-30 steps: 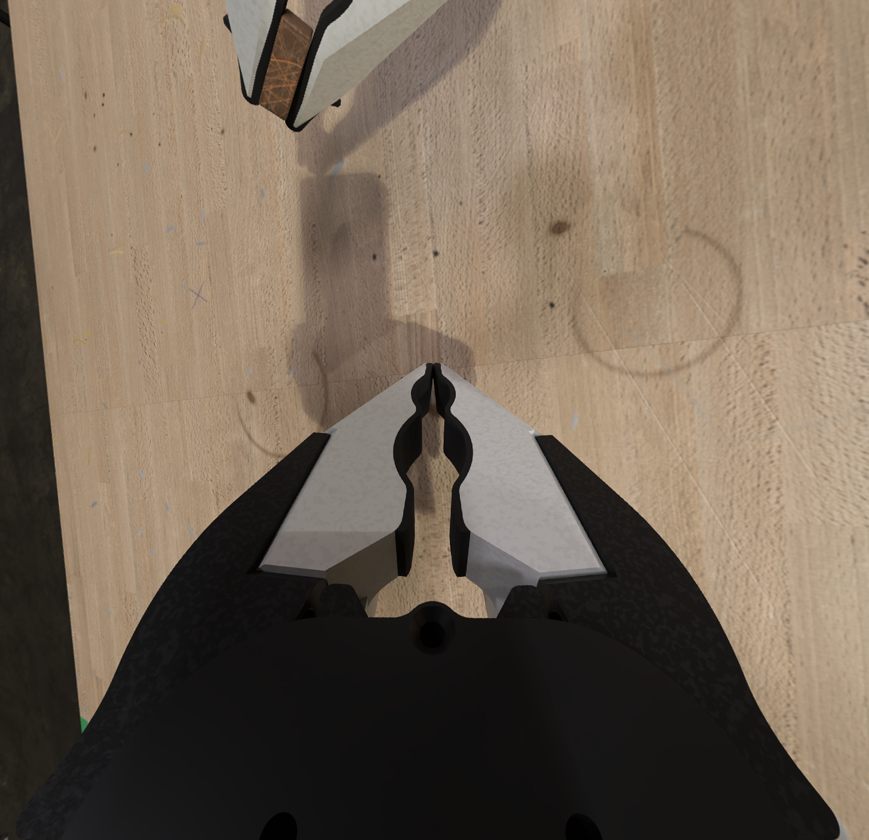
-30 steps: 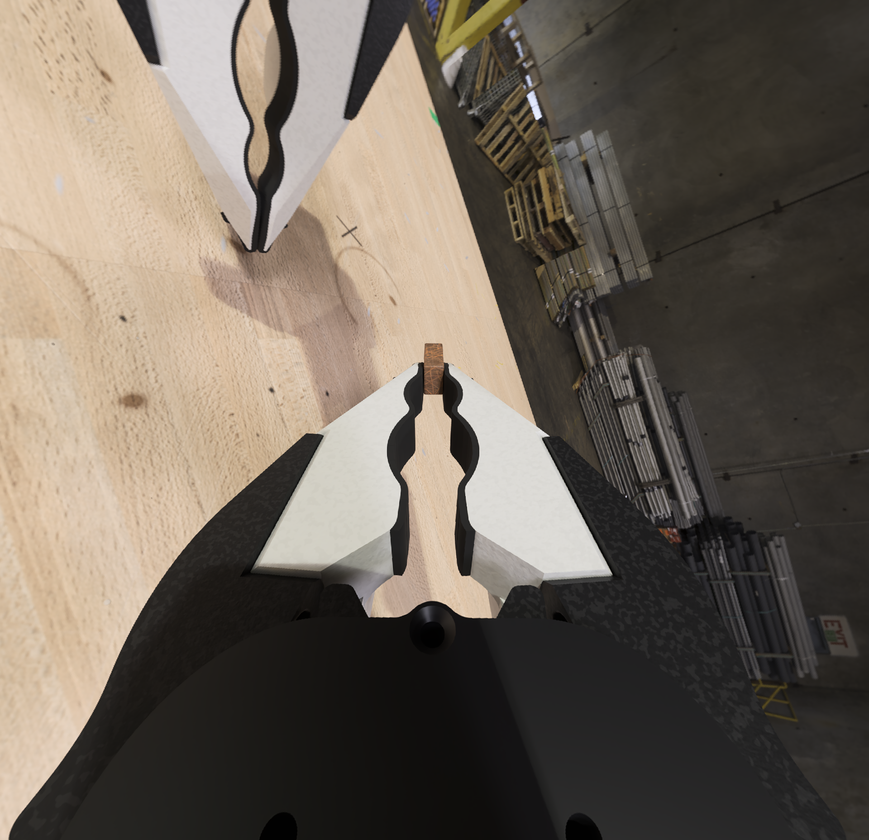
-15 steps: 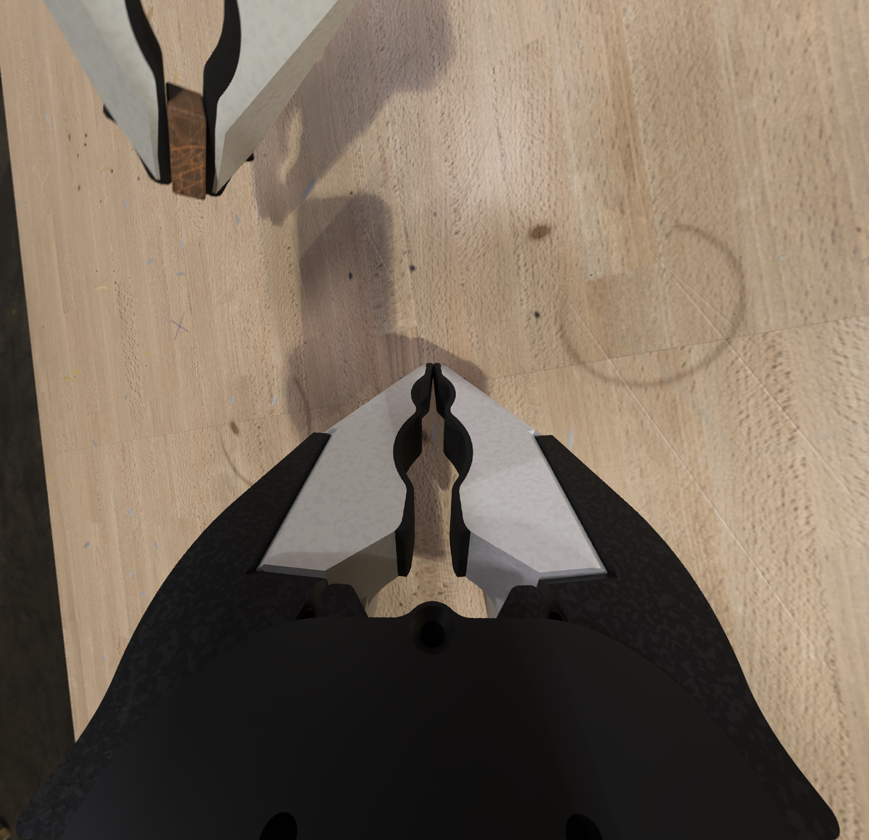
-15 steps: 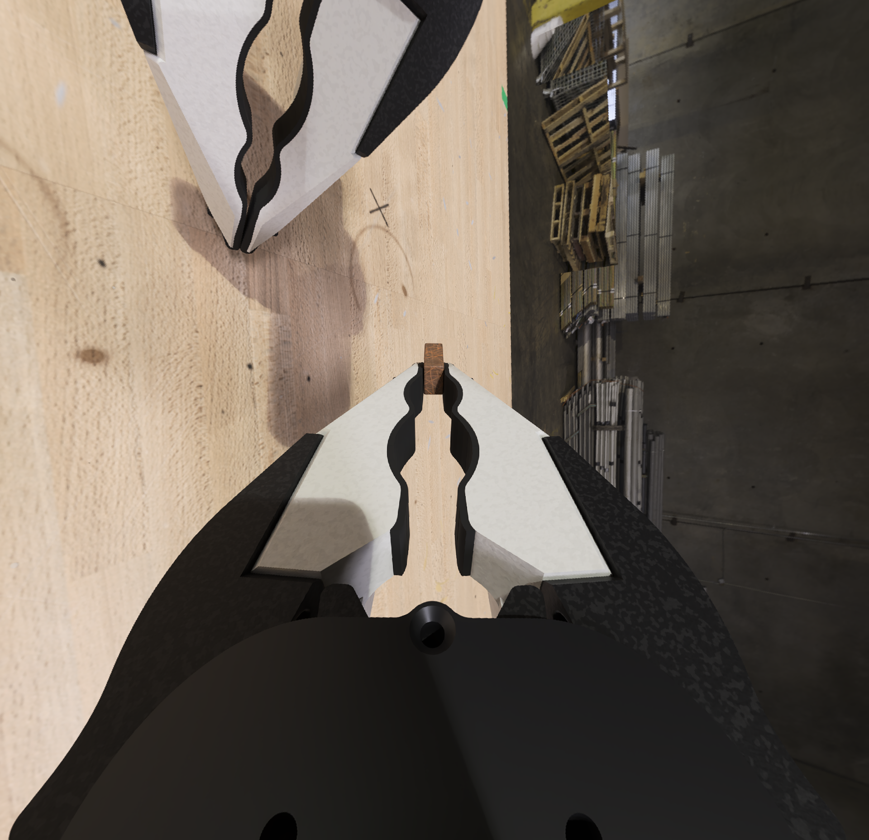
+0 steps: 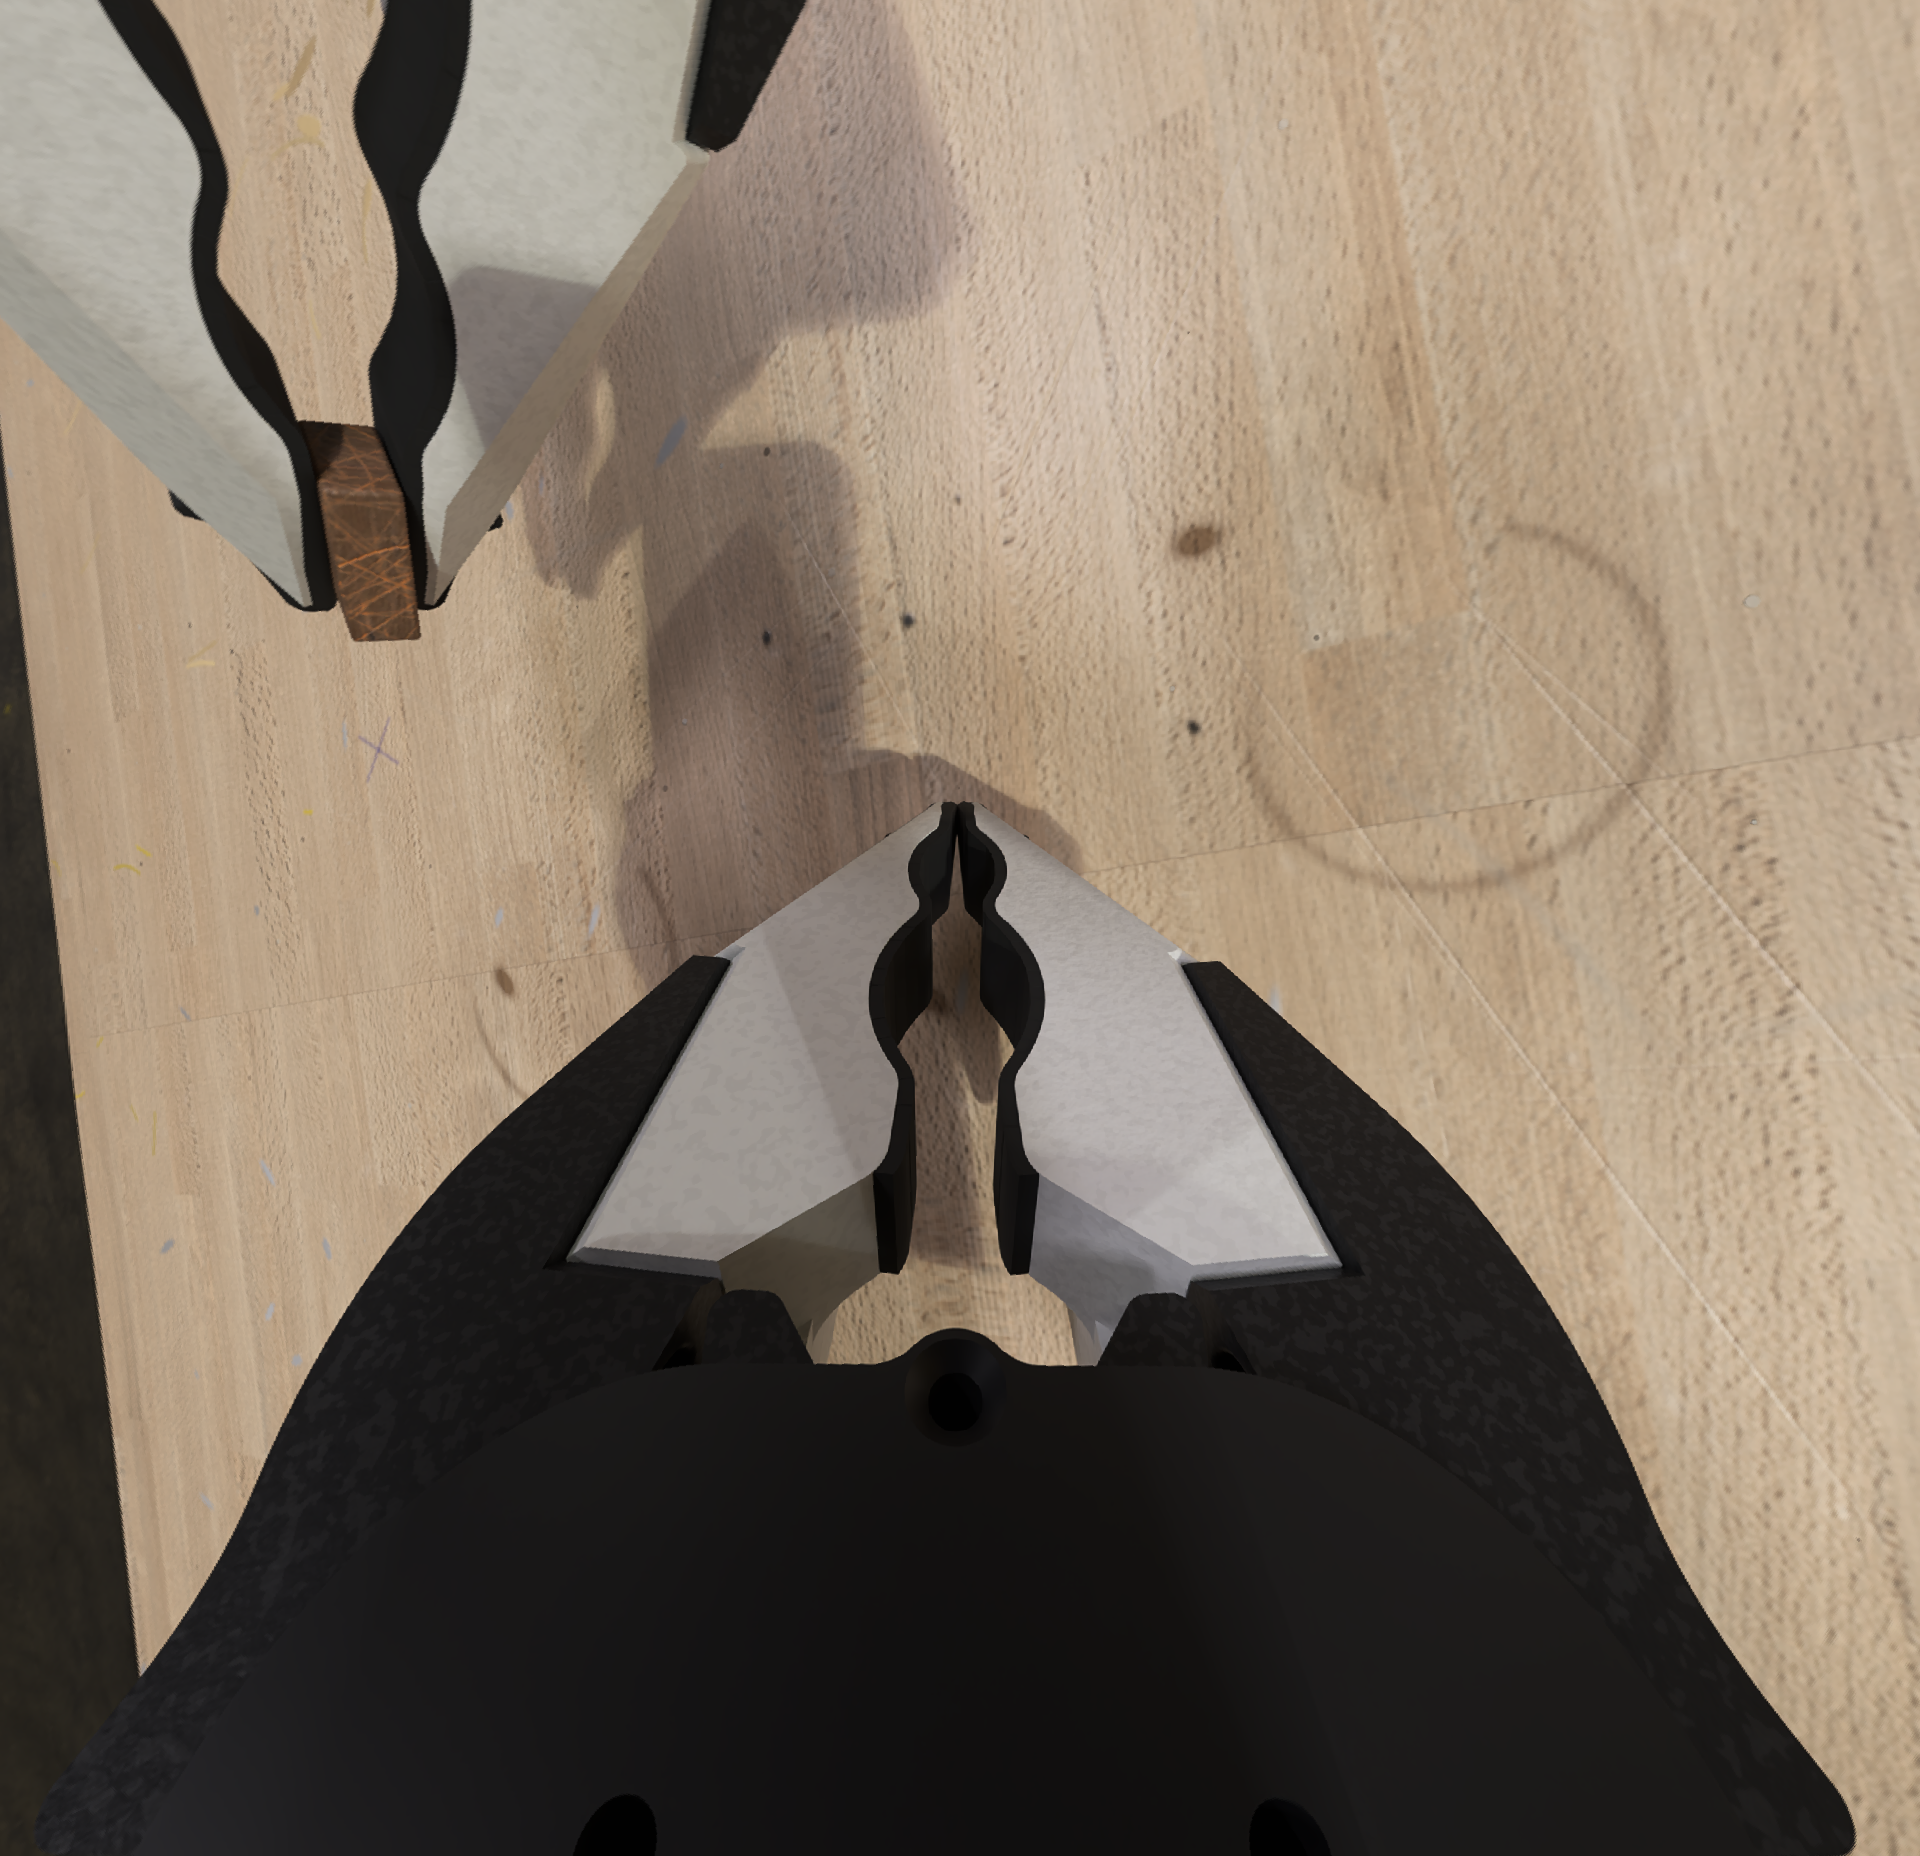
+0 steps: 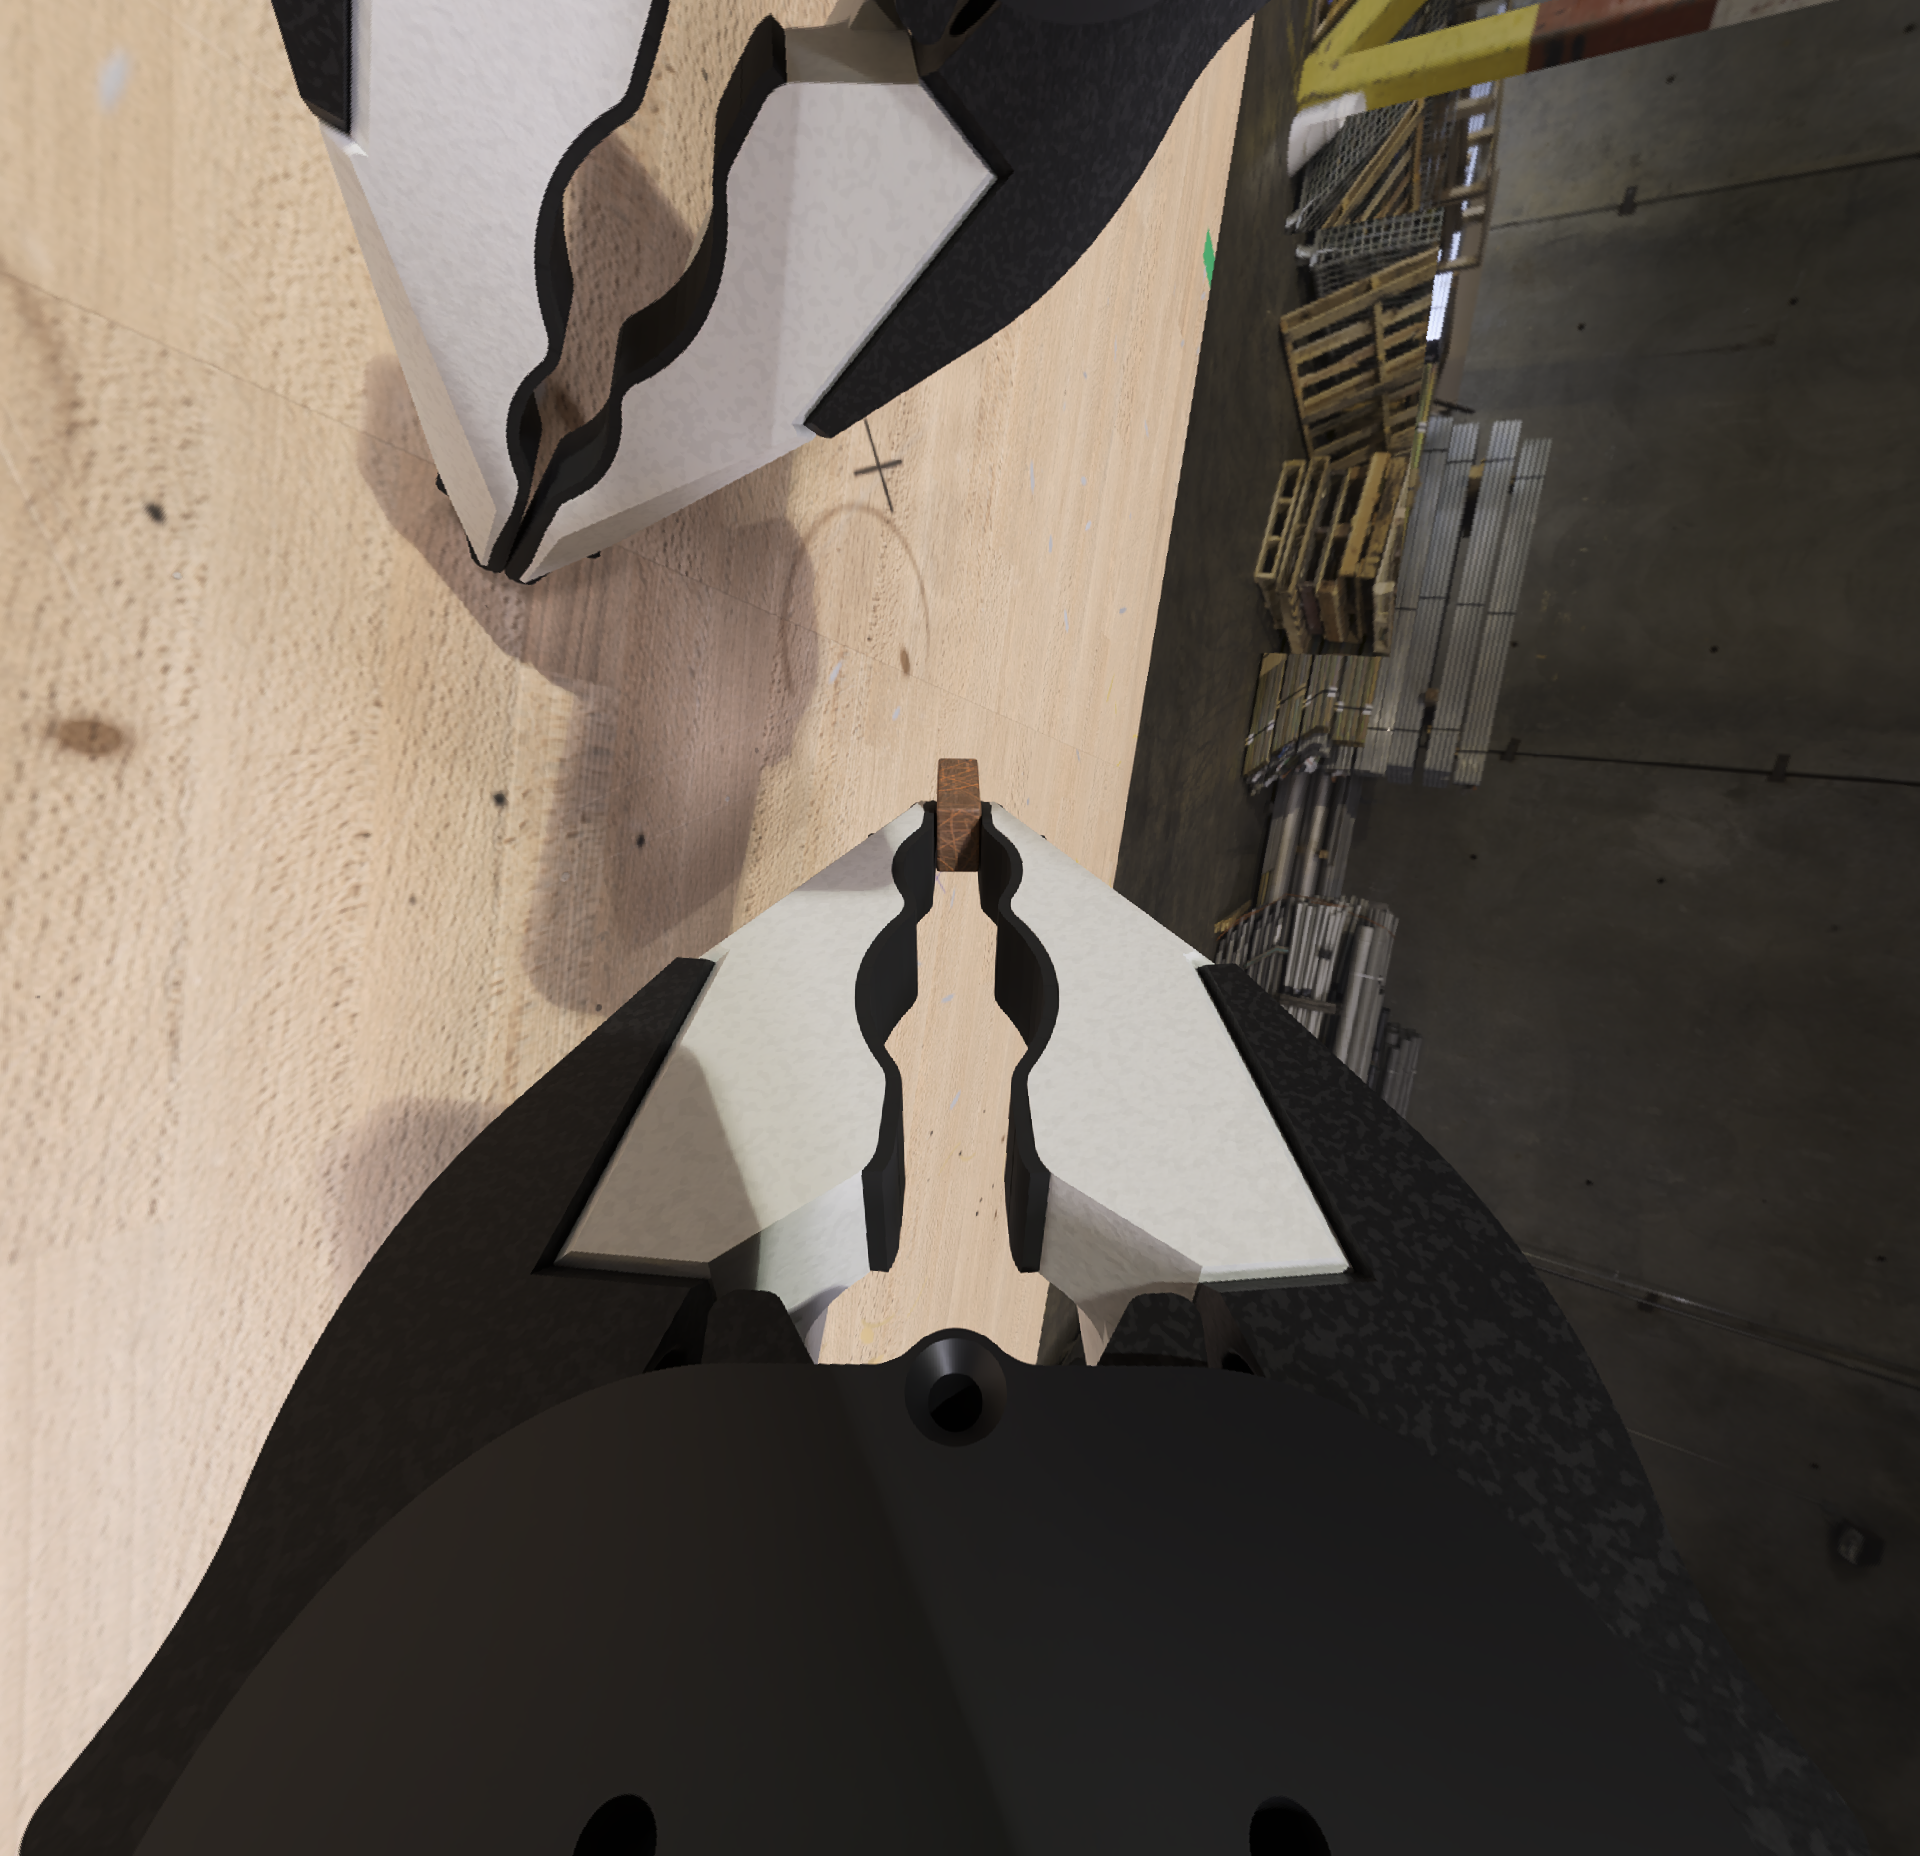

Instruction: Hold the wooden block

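1. Pinching the wooden block (image 6: 957, 815) at the very tips of my right gripper (image 6: 957, 819). It's clamped btwn the two pads, its far end poking out past them, above the wooden table (image 6: 260, 871).
2. Same grip in the left wrist view: block (image 5: 366, 549) sits low in the right gripper (image 5: 366, 559), bottom end sticking out below the tips. Looks clear of the table, but I can't tell the gap for sure.
3. My left gripper (image 5: 956, 814) is closed on nothing, tips together, hanging over the table (image 5: 1351, 248) near a faint ring stain (image 5: 1455, 705). Well apart from the block.
4. Doing this well, imo: keep squeeze steady, no extra force. Only a short part of the block is inside the pads, so it could pivot or slip out.
5. Keep the wrist calm, no quick turns; block is thin & smooth-sided.
6. Table edge (image 6: 1164, 726) is near, w/ floor below. A drop there likely loses it, so I'd hold over the table.
7. Left stays out of the way unless needed.
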Motion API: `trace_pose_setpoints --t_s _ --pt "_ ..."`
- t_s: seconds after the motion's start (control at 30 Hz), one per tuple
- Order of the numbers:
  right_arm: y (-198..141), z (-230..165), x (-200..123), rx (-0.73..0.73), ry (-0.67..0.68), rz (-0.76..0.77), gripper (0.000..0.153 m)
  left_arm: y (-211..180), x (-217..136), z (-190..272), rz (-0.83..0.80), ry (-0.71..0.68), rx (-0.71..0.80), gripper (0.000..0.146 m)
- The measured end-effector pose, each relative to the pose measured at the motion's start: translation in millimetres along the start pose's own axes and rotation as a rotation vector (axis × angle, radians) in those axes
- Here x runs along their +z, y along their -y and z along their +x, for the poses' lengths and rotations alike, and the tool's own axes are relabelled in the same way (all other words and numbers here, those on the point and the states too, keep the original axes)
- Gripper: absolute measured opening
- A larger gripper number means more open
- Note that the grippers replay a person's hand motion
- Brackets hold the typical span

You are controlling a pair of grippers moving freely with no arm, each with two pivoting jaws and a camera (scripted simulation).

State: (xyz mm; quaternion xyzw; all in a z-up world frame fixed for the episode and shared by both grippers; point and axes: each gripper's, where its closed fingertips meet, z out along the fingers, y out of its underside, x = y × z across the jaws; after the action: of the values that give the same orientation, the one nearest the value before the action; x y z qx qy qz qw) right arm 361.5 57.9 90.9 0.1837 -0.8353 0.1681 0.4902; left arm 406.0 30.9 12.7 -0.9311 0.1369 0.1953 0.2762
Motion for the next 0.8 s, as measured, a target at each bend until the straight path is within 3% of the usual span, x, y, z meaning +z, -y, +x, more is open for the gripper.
trace_pose_setpoints --t_s 0.27,0.47,0.67,0.8 --pt "-12 -5 -10 0.024 -0.003 -0.008 0.007 -11 -33 -16 0.112 0.090 -0.106 0.000" --pt "-23 -10 -21 0.011 0.018 -0.017 0.007 -41 -36 -10 0.000 0.086 -0.100 0.000" --pt "-13 -7 -26 -0.049 -0.007 -0.025 0.007 4 -29 2 0.136 0.078 0.012 0.000" --pt "-4 -4 -25 -0.078 -0.030 -0.024 0.007 20 -17 1 0.117 0.100 0.085 0.000"
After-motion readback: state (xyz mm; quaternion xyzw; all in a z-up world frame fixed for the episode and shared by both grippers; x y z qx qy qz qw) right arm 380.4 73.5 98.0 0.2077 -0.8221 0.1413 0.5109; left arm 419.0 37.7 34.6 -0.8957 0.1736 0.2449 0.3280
